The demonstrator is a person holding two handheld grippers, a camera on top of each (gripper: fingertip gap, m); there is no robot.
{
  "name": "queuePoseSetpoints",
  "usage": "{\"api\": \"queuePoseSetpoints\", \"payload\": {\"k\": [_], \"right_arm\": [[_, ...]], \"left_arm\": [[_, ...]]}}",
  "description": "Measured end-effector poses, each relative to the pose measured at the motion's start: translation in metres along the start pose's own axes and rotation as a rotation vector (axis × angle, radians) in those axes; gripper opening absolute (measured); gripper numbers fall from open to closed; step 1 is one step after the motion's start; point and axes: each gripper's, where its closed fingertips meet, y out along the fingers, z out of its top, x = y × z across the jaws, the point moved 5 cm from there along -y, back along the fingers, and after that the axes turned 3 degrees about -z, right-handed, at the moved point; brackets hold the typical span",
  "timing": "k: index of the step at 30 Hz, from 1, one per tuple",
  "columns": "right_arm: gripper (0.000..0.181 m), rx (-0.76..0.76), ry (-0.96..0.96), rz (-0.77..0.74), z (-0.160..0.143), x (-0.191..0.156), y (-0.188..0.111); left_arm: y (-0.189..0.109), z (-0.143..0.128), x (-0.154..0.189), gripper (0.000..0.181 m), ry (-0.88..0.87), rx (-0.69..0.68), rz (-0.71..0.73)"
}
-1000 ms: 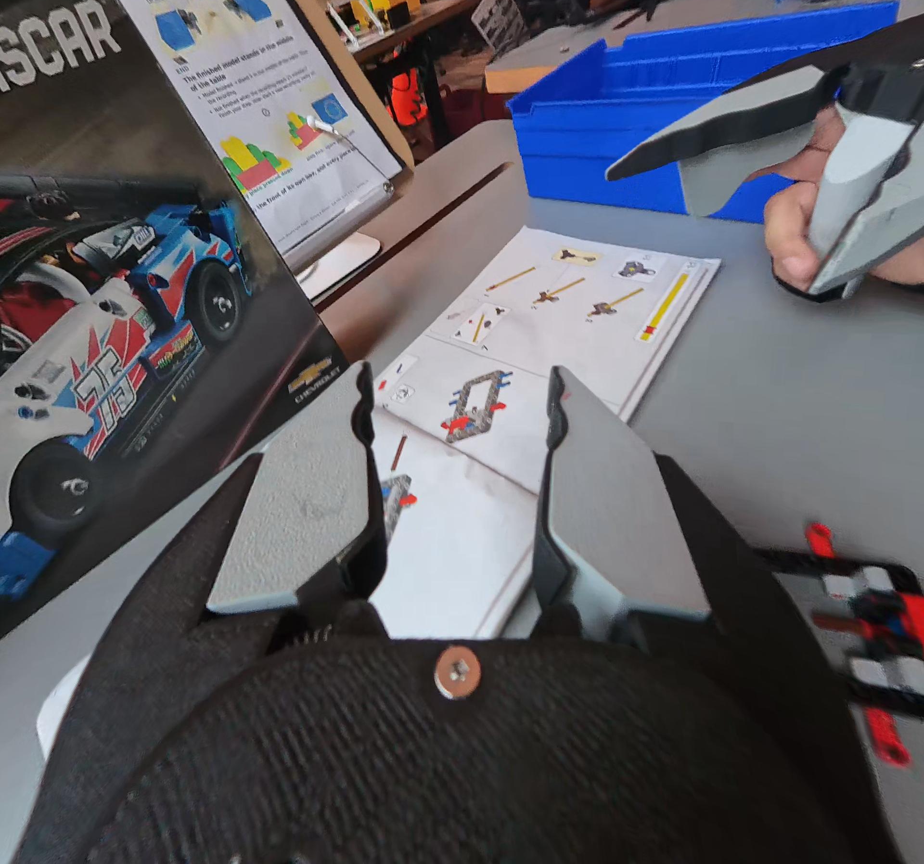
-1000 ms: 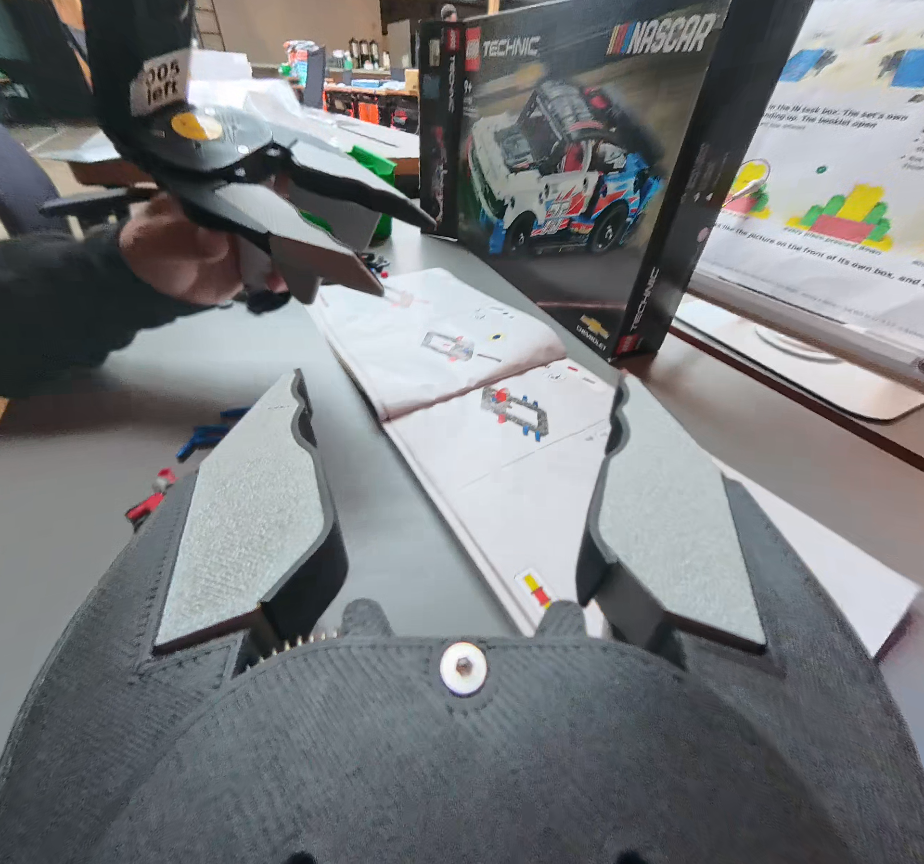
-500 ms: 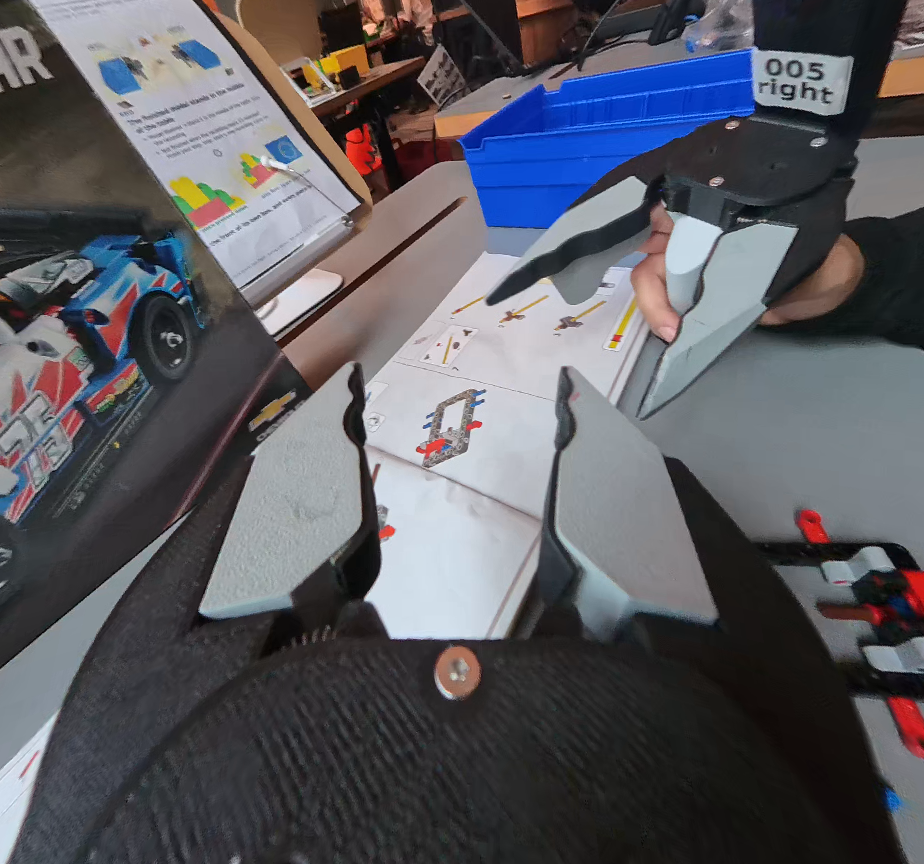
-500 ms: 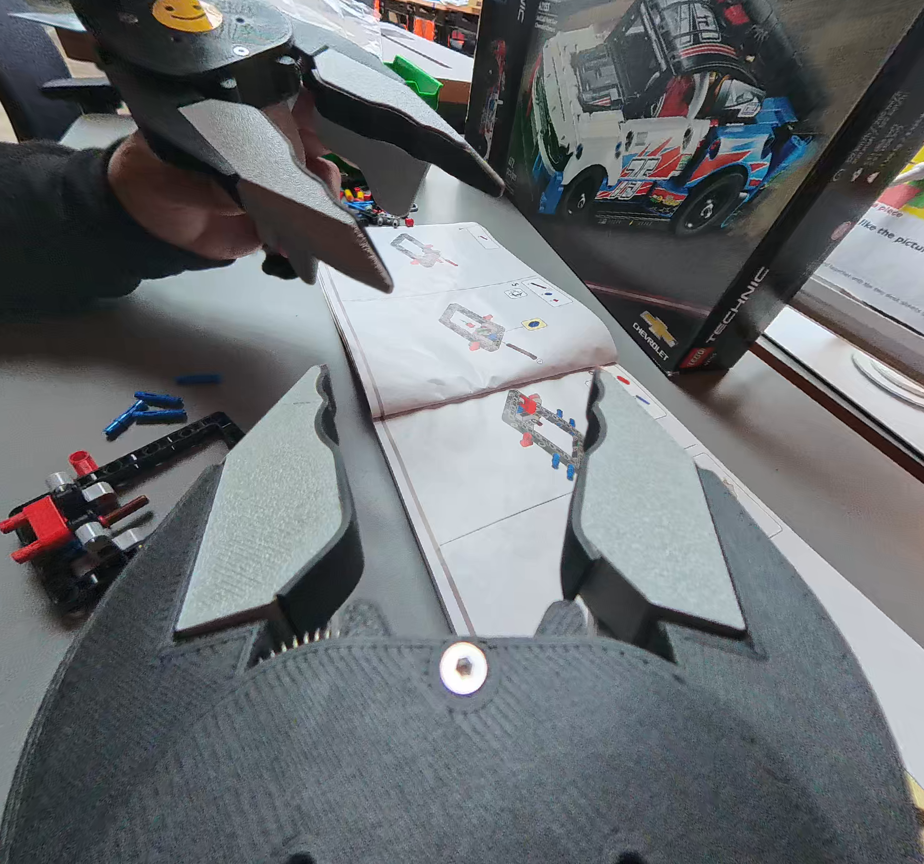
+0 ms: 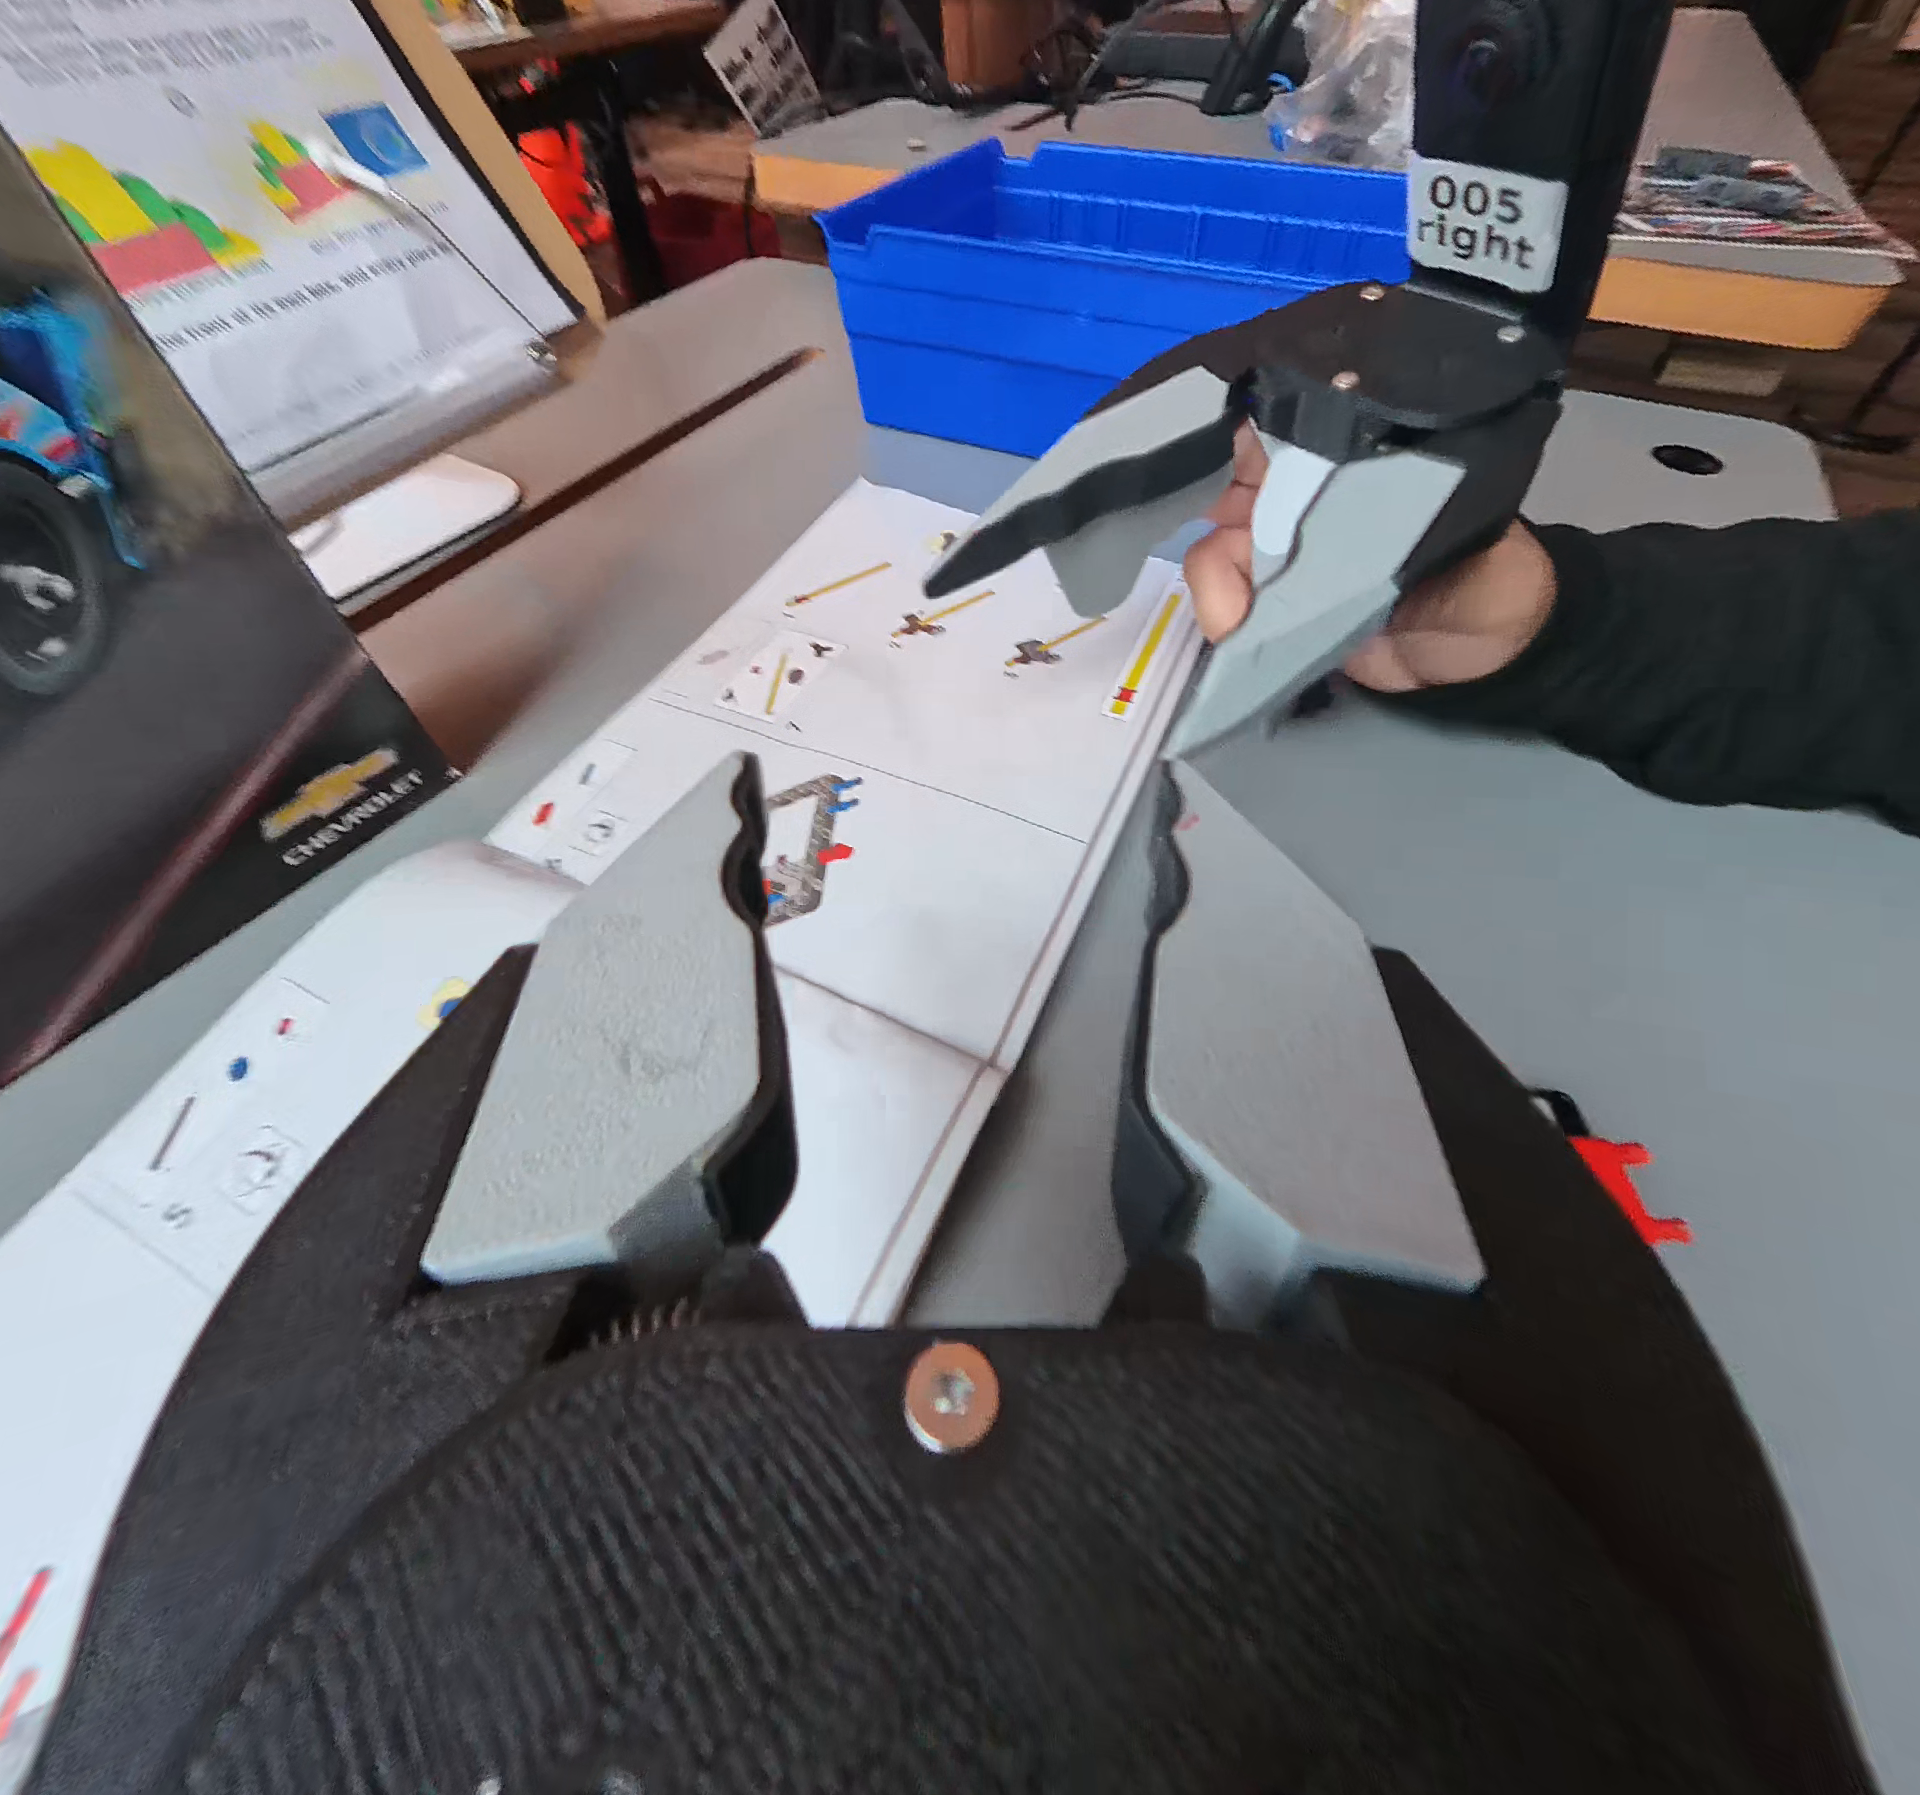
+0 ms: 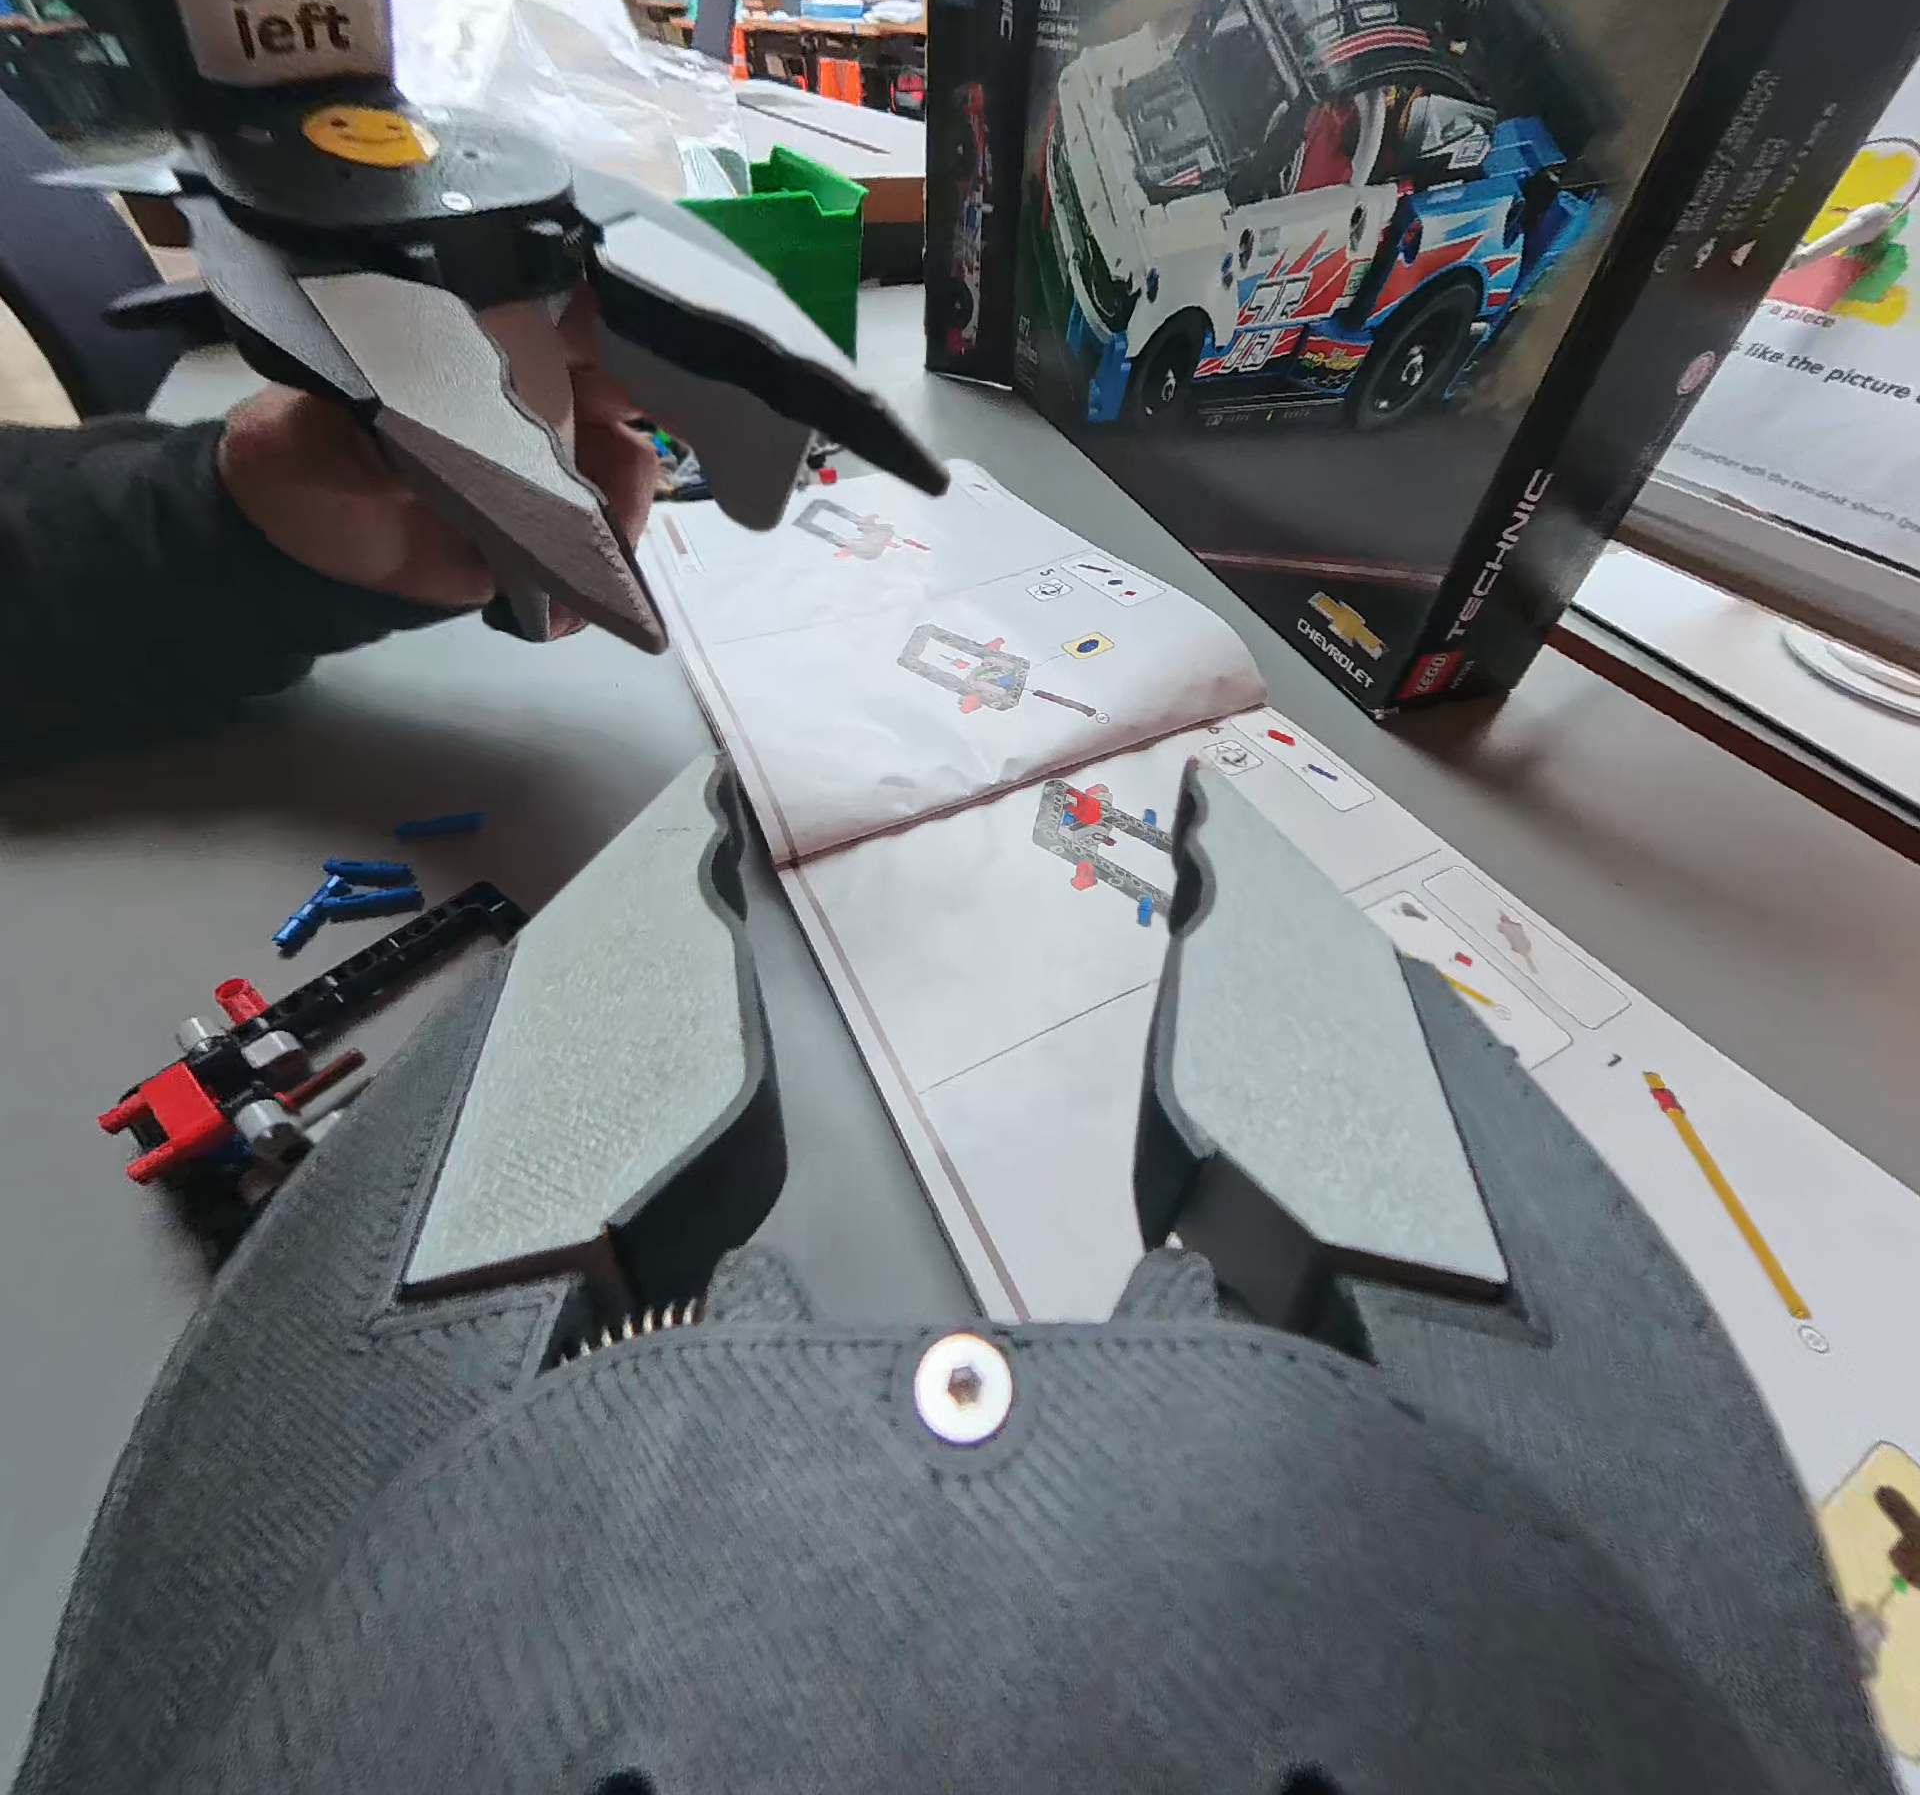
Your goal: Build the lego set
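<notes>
The open instruction booklet lies on the grey table; it also shows in the right wrist view. My left gripper is open and empty, hovering over the booklet's near page. My right gripper is open and empty over the booklet's edge. Each shows in the other's view, open and held by a hand: the right gripper and the left gripper. A small red, black and grey partial assembly lies on the table left of my right gripper, with a black beam and loose blue pins beside it. A red bit of the assembly peeks out in the left wrist view.
The set's dark box stands behind the booklet and shows in the left wrist view. A printed sign in a stand is beside it. A blue bin sits at the table's far end. A green container stands behind the left gripper.
Both grippers have come closer together over the booklet, each now large in the other's view. The right gripper has dropped toward the booklet's edge. Both stayed open and empty.
</notes>
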Motion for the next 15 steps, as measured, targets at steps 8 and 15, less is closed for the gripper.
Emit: {"api": "queuePoseSetpoints", "payload": {"k": [8,15], "right_arm": [[0.059,0.035,0.08,0.111,0.003,-0.007,-0.004],[0.039,0.013,0.087,0.188,0.003,-0.015,-0.004]], "left_arm": [[-0.003,-0.001,0.0,0.055,-0.004,0.017,0.002],[-0.001,-0.006,-0.003,0.05,-0.033,0.003,-0.006]]}}
